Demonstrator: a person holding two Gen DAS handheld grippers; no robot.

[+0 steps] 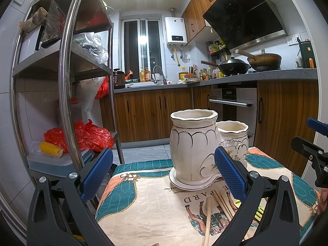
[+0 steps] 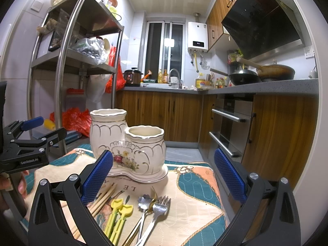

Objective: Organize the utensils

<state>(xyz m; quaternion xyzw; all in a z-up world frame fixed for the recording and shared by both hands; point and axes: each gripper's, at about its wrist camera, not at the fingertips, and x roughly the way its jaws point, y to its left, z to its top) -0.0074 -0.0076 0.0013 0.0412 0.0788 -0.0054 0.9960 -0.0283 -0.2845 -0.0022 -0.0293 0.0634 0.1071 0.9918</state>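
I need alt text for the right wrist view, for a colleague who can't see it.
The open right gripper hovers over a patterned cloth where wooden chopsticks, yellow plastic picks and metal forks and spoons lie loose. Behind them stands an empty cream ceramic two-cup utensil holder; the left gripper shows at the left edge.

Left gripper (image 1: 164, 171) held level and facing forward, jaws spread wide with nothing between the blue pads (image 1: 96, 173). Right gripper (image 2: 164, 174) likewise level, jaws wide apart and empty, blue pads (image 2: 97, 177) facing each other across the gap. Fingertips of the left hand (image 2: 21, 185) just visible wrapped round the left gripper's handle.
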